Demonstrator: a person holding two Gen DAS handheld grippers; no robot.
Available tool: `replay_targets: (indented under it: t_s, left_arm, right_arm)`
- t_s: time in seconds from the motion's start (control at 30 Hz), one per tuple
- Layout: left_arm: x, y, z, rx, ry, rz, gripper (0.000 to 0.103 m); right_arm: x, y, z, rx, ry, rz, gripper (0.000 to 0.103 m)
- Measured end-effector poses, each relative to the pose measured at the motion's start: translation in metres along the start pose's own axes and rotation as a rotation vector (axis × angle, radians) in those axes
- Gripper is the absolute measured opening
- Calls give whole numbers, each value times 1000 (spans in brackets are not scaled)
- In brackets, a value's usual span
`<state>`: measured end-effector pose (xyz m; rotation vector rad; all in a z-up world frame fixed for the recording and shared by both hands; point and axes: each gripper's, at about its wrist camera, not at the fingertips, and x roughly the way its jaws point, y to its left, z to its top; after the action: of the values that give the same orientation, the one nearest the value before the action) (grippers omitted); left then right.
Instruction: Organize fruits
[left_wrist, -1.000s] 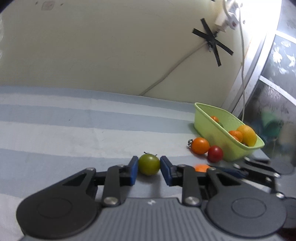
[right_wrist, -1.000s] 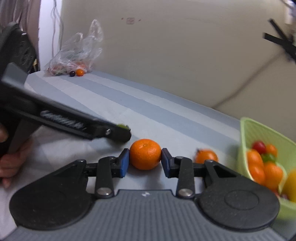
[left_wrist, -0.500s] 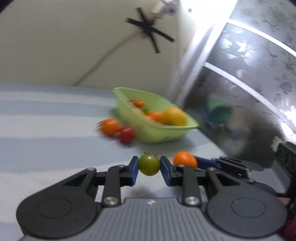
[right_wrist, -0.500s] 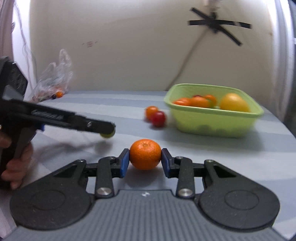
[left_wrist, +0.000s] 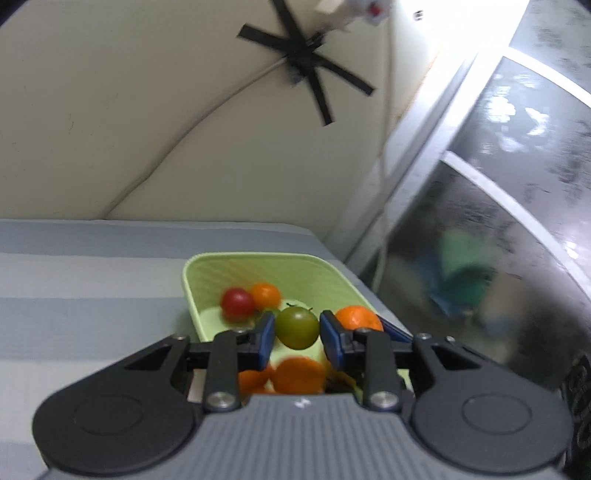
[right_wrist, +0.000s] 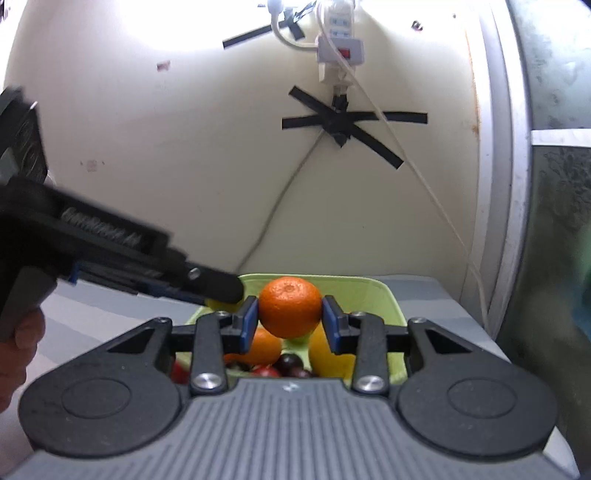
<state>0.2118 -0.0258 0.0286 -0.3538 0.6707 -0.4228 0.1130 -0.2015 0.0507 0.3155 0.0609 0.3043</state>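
Note:
My left gripper is shut on a small green tomato and hangs over the light green basket. A red tomato and several orange fruits lie inside the basket. My right gripper is shut on an orange mandarin, also above the basket. That mandarin shows just right of the left fingers in the left wrist view. The left gripper's black arm reaches in from the left in the right wrist view, its tip beside the mandarin. A yellow fruit and dark fruits lie below.
The basket stands on a grey-and-white striped cloth near the table's far right corner. A cream wall with black tape, a cable and a power strip rises behind. A glass door stands to the right. A hand holds the left gripper.
Both grippers have carried their fruits from the open cloth across to the basket and now hang over it. The basket has gone from far off to right beneath the fingers.

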Motion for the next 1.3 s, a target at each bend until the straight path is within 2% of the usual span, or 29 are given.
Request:
replay_targets:
  t_s: [0.07,0.17,0.23,0.33,0.43,0.53,0.6,0.67,0.8,0.87,0.97,1.17,1.3]
  left_arm:
    - [12,2,4,-6,8,20,27]
    - [24,5,5,-8,13,33,33]
    - [28,5,4,-13,5,35,38]
    - [25,6,-1,-31,-3,34,38]
    - [7,2,-6,-15,-32,34,38]
    - [-21,-4,-13,11,-77,30,38]
    - [-41,-10,-24,41,-97,53,47]
    - [-60,-15,-39,89,-113,102,49]
    - [-95,-14,-78,168,-133,182,51]
    - [-105,-6,-94,169,-119,240,51]
    - [-114,4,-113,156,-92,289,51]
    - [-130,9,-136,199,-88,375,51]
    - [-136,9,-145,211,-95,408,51]
  right_arm:
    - [17,7,1,-36,7,-14,40]
    - [33,10,1,-70,14,-50,42]
    - [37,8,-1,-65,11,-62,50]
    - [29,0,0,-27,-33,-57,52]
    - [22,-12,3,18,-80,-71,51]
    - [11,-29,5,115,-120,-92,51]
    - [2,-41,5,185,-131,-108,51]
    - [-7,-50,4,244,-126,-106,51]
    - [-28,-48,-3,318,-101,-71,51]
    - [-44,-36,-14,329,-74,-39,52]
    - [-55,-14,-27,309,-15,21,52]
    - [-63,34,-40,248,85,127,51]
    - [-63,55,-43,236,124,163,51]
